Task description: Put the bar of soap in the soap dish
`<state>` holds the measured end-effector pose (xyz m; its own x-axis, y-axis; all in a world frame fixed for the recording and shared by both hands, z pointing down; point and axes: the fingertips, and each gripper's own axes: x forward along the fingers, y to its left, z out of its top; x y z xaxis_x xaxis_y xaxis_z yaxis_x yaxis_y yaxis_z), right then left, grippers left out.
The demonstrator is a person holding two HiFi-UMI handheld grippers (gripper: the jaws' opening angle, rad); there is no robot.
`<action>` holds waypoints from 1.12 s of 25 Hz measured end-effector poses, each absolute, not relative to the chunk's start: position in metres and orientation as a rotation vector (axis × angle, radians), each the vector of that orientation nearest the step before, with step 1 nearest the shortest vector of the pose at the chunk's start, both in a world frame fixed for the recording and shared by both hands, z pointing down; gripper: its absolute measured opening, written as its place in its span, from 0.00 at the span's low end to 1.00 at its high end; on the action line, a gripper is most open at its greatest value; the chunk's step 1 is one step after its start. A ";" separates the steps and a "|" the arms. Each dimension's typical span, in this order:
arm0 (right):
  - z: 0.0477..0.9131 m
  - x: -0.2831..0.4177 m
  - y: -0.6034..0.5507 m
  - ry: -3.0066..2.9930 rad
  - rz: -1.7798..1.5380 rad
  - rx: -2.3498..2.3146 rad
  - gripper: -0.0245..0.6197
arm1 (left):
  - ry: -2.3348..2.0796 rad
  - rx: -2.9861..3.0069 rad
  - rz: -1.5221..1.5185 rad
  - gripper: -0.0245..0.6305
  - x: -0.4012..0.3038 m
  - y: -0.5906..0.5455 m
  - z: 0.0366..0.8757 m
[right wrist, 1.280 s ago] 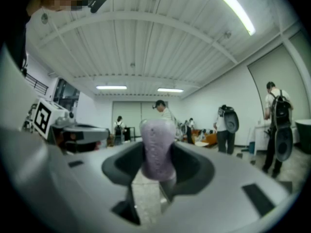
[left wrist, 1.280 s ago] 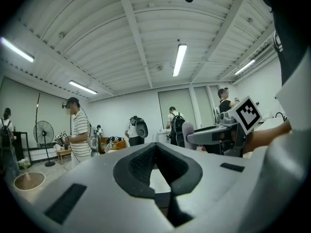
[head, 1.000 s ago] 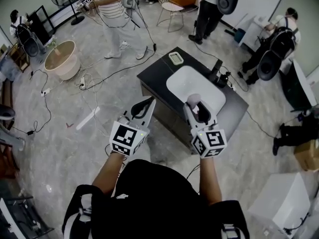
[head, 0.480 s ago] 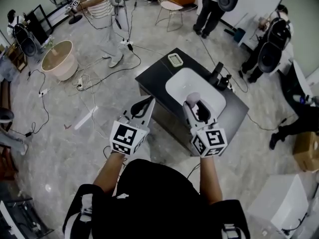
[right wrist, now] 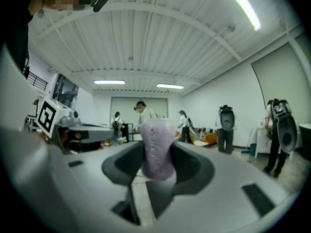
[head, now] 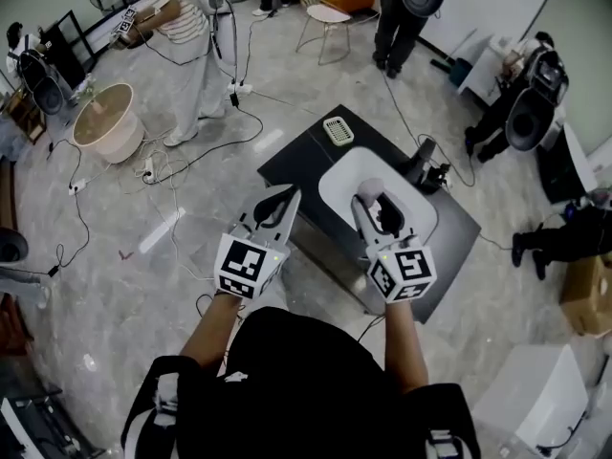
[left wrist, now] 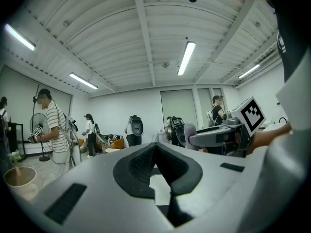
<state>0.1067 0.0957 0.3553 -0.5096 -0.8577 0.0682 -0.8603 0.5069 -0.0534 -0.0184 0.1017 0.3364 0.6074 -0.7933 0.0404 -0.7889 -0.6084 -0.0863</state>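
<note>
A lavender bar of soap (head: pixel 369 190) (right wrist: pixel 157 148) stands upright between the fingers of my right gripper (head: pixel 370 200) (right wrist: pixel 156 171), which is shut on it. That gripper hovers over the near rim of the white sink (head: pixel 356 165) set in a black counter (head: pixel 296 156). The soap dish (head: pixel 338 131), pale green with slots, sits on the counter's far corner, well beyond both grippers. My left gripper (head: pixel 287 200) (left wrist: pixel 155 152) is shut with nothing in it, held left of the right one above the counter's near edge.
A black faucet (head: pixel 421 155) stands at the sink's far right side. Cables (head: pixel 172 208) trail over the floor to the left. Several people stand around the room, one in a striped shirt (head: pixel 177 17) at far left. A round beige tub (head: pixel 100 118) sits left.
Both grippers keep their pose with the soap still held. The view has shifted so the counter sits slightly lower and right. The striped-shirt person has walked left.
</note>
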 end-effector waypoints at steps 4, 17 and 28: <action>0.354 0.101 0.058 -2.689 0.134 1.538 0.36 | 1.357 -2.790 -0.089 0.07 -0.024 0.063 0.330; 0.355 0.072 -0.059 -2.625 0.168 1.598 0.36 | 1.299 -2.843 -0.125 0.07 -0.056 -0.059 0.328; 0.352 0.033 -0.127 -2.591 0.160 1.647 0.35 | 1.253 -2.860 -0.140 0.08 -0.095 -0.130 0.333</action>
<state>0.0331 -0.1271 0.3519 -0.4245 -0.8985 0.1120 -0.9054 0.4213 -0.0516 -0.0951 -0.1300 0.3332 0.6744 -0.7344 0.0757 -0.7330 -0.6783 -0.0509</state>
